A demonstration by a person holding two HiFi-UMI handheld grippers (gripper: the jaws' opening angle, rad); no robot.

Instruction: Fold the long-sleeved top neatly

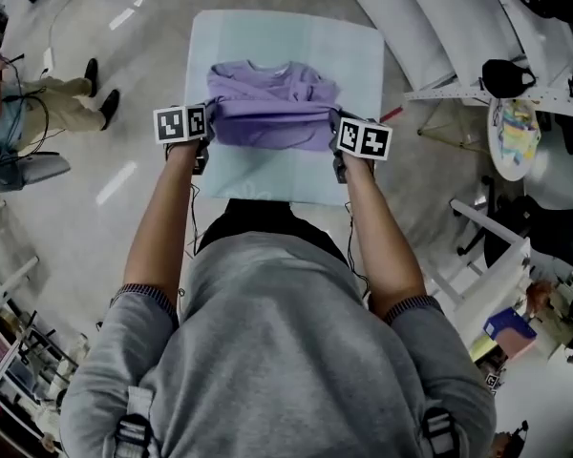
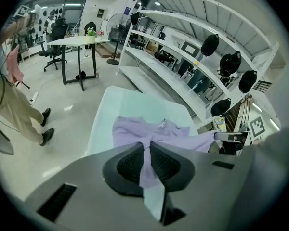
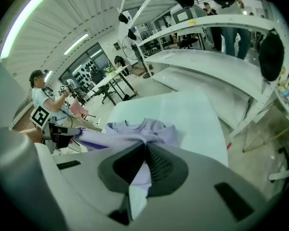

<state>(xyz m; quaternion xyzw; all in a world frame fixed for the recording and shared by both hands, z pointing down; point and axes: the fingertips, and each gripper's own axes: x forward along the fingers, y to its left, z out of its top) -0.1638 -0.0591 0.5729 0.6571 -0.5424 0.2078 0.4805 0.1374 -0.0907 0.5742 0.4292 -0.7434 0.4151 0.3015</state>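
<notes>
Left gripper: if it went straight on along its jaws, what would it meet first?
The left gripper is shut on the top, and the rest of that top lies just ahead on the table. It would likely push into that cloth first, then the table beneath.

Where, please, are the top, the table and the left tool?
top (image 1: 272, 95): head view, chest below the collar.
table (image 1: 356, 48): head view, bare far right corner.
left tool (image 2: 147, 159): left gripper view, between its fingertips.
</notes>
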